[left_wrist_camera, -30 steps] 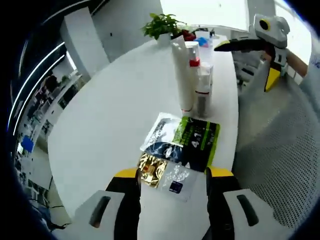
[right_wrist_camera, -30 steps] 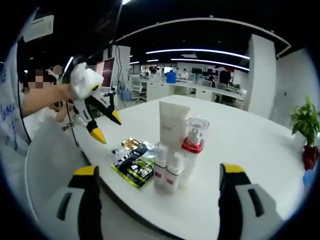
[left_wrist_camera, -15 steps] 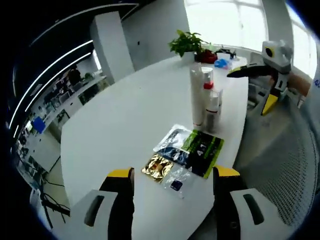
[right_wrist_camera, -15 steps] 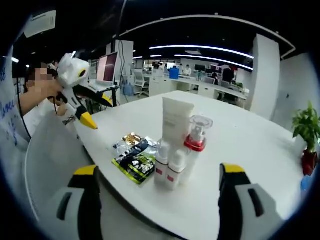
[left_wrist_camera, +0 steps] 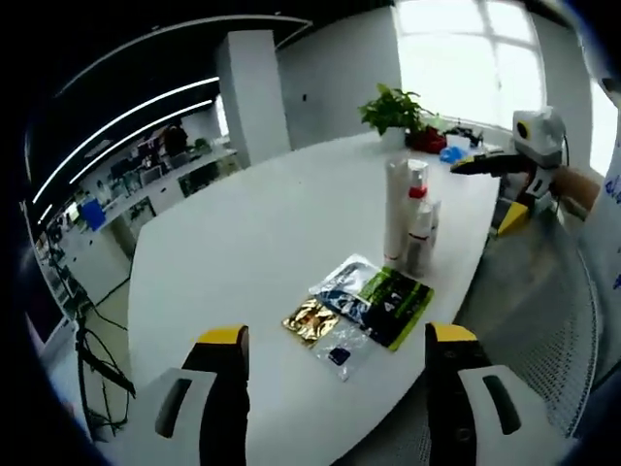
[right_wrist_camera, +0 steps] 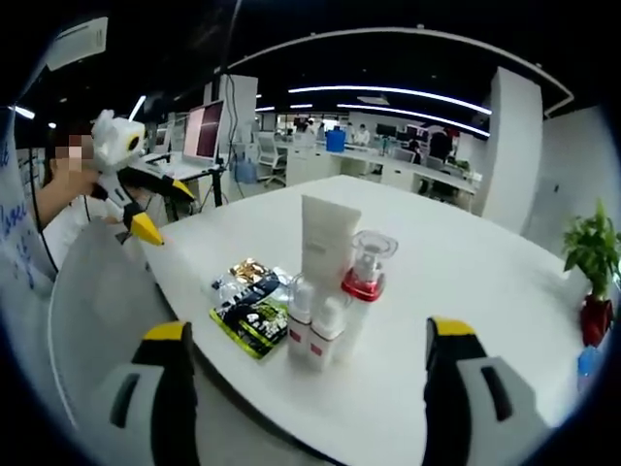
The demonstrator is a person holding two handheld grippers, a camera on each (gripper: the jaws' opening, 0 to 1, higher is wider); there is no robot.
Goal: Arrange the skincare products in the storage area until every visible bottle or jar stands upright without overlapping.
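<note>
Progress check, as far as can be judged: the bottle part looks pretty much done already. Four skincare items are seen standing in a tight cluster near the desk edge: a tall white tube, a pump bottle w/ red collar and clear cap, and two small white bottles w/ red labels at the near side in the right gripper view. All look upright. They're packed just beside each other, maybe touching; whether that counts as overlapping can't be told from here, tbh.

In the left gripper view the same cluster is seen further off, w/ the pile of flat sachets between it and the camera. The sachets (green/black one, blue-white one, gold one, clear one) are lying flat and partly on top of each other. Not bottles or jars, so prob not counted, but that's a guess.

Left tongs are held wide apart, nothing gripped, hanging back from the desk edge short of the sachets. Right tongs likewise spread wide w/ nothing between them, off the desk edge on the cluster's side. Each is also spotted in the other's view, held up in a hand away from the items.

What's left, judging by this: maybe a bit of spacing out of the cluster, otherwise it reads as basically finished
</note>
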